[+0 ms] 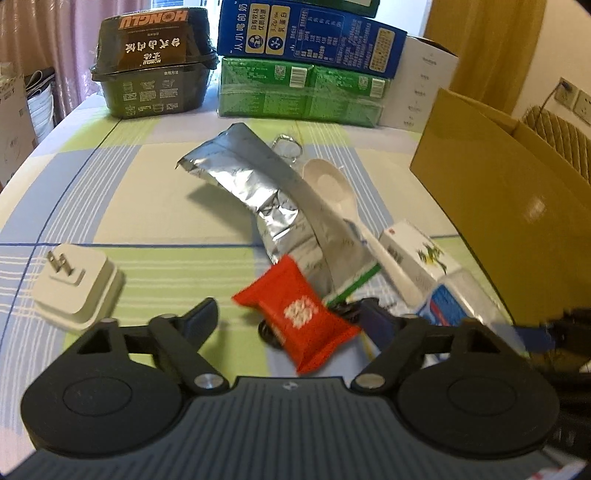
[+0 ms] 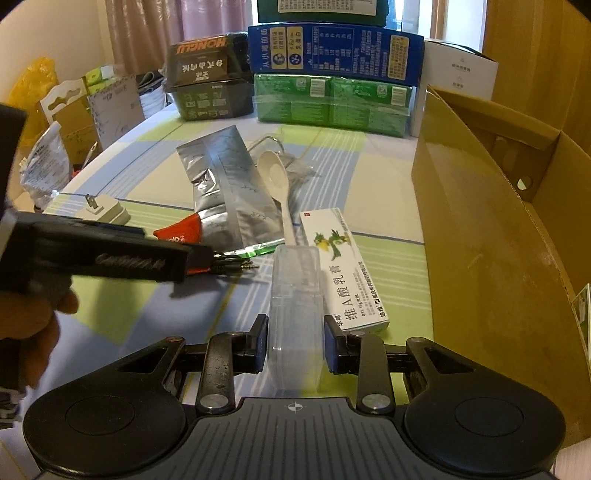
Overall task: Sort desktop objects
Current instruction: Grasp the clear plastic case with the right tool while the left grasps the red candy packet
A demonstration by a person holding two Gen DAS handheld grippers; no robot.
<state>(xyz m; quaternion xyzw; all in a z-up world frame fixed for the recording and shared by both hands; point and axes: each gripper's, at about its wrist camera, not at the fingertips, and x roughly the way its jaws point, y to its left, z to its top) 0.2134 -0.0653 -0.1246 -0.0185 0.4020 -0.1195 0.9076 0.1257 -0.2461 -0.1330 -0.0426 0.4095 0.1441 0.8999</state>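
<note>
A red snack packet [image 1: 295,317] lies on the checked tablecloth between the fingers of my left gripper [image 1: 290,314], which is open wide, with a gap on the left side. A black audio cable [image 2: 232,264] lies just beside the packet. My right gripper [image 2: 295,343] is shut on a clear plastic box [image 2: 295,295], with both pads against its sides. Next to that box lies a white ointment carton [image 2: 343,273]. A white spoon [image 2: 282,188] rests against a silver foil pouch [image 2: 229,184]. A white plug adapter [image 1: 77,288] sits to the left.
An open cardboard box [image 2: 480,221] stands along the right side. At the back are a dark food tub [image 1: 155,62], green packs [image 1: 299,92] and a blue carton [image 1: 310,33]. A hand [image 2: 29,332] holds the left gripper. Clutter stands beyond the table's left edge.
</note>
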